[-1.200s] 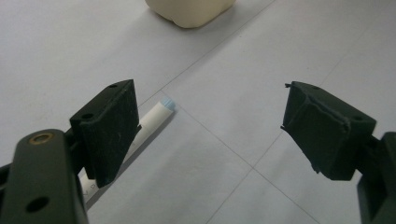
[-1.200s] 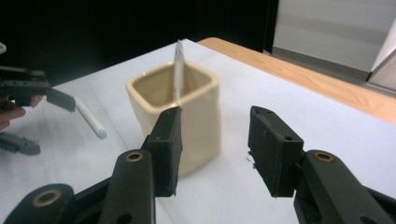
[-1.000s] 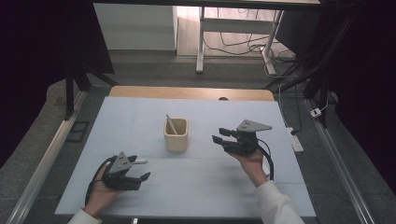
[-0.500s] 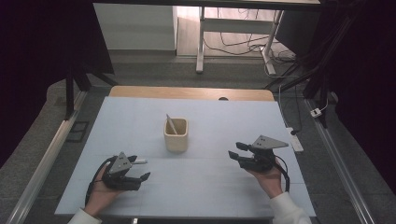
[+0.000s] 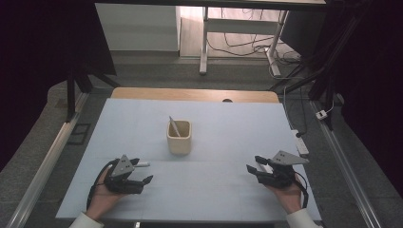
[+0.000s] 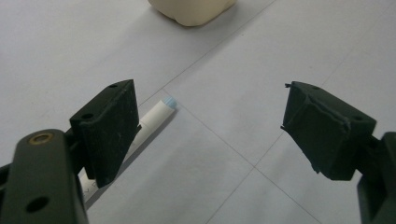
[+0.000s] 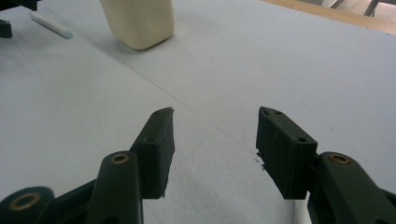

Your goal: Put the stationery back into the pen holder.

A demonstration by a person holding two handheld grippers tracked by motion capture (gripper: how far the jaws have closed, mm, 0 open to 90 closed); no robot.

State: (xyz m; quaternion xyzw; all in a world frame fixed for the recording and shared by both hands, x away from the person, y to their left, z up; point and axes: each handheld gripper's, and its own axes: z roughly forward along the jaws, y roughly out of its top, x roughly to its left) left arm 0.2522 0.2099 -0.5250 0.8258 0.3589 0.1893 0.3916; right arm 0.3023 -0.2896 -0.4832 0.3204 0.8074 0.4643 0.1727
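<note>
left gripper view has the slim white pen with a pale blue tip (image 6: 150, 122) lying flat on the desk (image 6: 224, 130) on the near side of the squat cream square holder cup (image 6: 191, 9), just beside and partly behind one finger of the left gripper (image 6: 210, 126), whose fingers stand wide apart and press on nothing. it looks light, stiff and smooth enough to roll, so i would pinch it across the middle of the barrel. count: two pens, this one and another leaning inside the cup (image 5: 179, 137), one cup, and two grippers, the right gripper (image 5: 253, 169) near the cup's other side, its fingers just opened further, apart and empty.
</note>
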